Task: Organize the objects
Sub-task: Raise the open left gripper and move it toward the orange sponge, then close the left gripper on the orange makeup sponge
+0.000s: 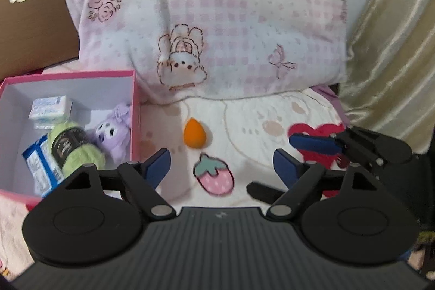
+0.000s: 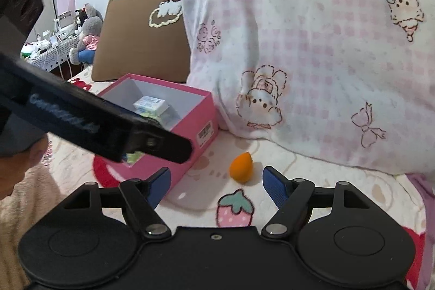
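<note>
Left gripper (image 1: 221, 165): jaws spread, nothing between the pads; bedsheet (image 1: 244, 116) shows through the gap. Right gripper (image 2: 216, 185): jaws spread, empty.

Orange sponge (image 1: 193, 136) lies on the sheet at frame centre in the left wrist view, just right of the pink box (image 1: 136, 110), apart from it. In the right wrist view it sits just above the gap between the fingers, untouched.

Box at left of frame, open, holding green yarn (image 1: 73, 148), a purple plush (image 1: 114, 135) and small cartons (image 1: 50, 106).

Checked pillow (image 1: 206, 18) fills the upper frame. Strawberry print (image 1: 214, 178) on the sheet below the sponge.
</note>
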Demonstrator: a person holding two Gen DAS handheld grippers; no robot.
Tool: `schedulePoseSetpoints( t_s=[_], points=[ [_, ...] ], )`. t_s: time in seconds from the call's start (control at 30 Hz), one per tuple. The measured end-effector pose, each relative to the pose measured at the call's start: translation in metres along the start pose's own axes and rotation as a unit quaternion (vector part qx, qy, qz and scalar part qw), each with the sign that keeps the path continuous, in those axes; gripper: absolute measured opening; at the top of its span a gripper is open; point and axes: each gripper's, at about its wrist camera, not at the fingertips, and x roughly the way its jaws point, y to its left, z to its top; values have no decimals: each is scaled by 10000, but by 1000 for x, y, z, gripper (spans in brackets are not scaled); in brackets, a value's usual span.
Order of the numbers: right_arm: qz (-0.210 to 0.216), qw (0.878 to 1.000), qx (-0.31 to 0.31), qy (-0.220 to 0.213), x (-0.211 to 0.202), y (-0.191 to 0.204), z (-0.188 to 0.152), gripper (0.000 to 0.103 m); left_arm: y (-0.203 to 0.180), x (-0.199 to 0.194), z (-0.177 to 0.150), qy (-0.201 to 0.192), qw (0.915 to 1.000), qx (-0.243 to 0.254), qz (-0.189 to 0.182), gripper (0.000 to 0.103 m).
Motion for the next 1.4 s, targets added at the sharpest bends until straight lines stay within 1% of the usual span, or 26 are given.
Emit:
schedulePoseSetpoints(
  t_s=[0.03,0.17,0.23,0.3,0.37,0.4,0.47,0.57,0.63,0.67,0.73,0.83,0.9,1.0,1.03,1.07,1.1,1.2,1.27,1.3,1.4],
  points=[
    [-15,10000,-9,-9,7,-4,-1,79,-1,10,5,5,10000,17,14,85],
    [-120,9999,63,42,31,-18,-2,78,-2,49,24,220,9997,-81,-60,85],
    [-77,9996,269,64,41,-27,-1,78,0,66,29,274,9995,-142,-48,85],
    [60,9990,439,62,48,-34,-4,78,3,79,29,306,9994,-179,-28,85],
    [55,9997,229,75,57,-34,-10,78,8,89,25,312,9991,-287,-97,85],
    [-4,9999,146,46,59,-33,-14,78,11,94,22,321,9989,-326,-50,85],
    [-161,9998,26,70,67,-33,-22,78,13,102,16,259,9994,-232,23,84],
    [-343,9993,-9,134,81,-34,-32,78,17,108,9,120,9998,-131,105,78],
    [-205,9994,-167,239,90,-32,-35,78,20,113,6,47,9998,-128,112,70],
    [-144,9991,-278,274,94,-31,-34,78,20,116,5,59,9999,-98,96,67],
    [-124,9985,-477,258,102,-27,-36,78,19,121,2,82,9999,14,74,60],
    [-52,9989,-398,237,111,-27,-37,78,13,127,-3,16,9995,276,120,57],
    [9,9994,-293,210,117,-29,-38,78,12,134,-4,5,9994,323,155,56],
    [-53,9992,-346,168,129,-27,-40,77,19,146,-4,29,9997,72,211,55],
    [-78,9991,-319,263,136,-28,-41,76,22,149,-4,23,9996,-23,267,55],
    [-78,9990,-265,357,142,-29,-42,72,24,151,-5,13,9996,-41,272,55],
    [-73,9990,-189,405,147,-31,-44,71,25,154,-6,14,9996,-38,273,55],
    [-144,9991,-66,387,155,-33,-45,71,28,160,-7,73,9996,-99,250,50],
    [-176,9994,28,307,157,-34,-45,70,31,164,-6,116,9996,-151,203,43],
    [-190,9994,86,288,157,-35,-45,69,33,166,-6,156,9996,-167,190,36],
    [-162,9993,158,282,158,-35,-45,66,40,171,-7,239,9992,-284,174,35]
  ],
)
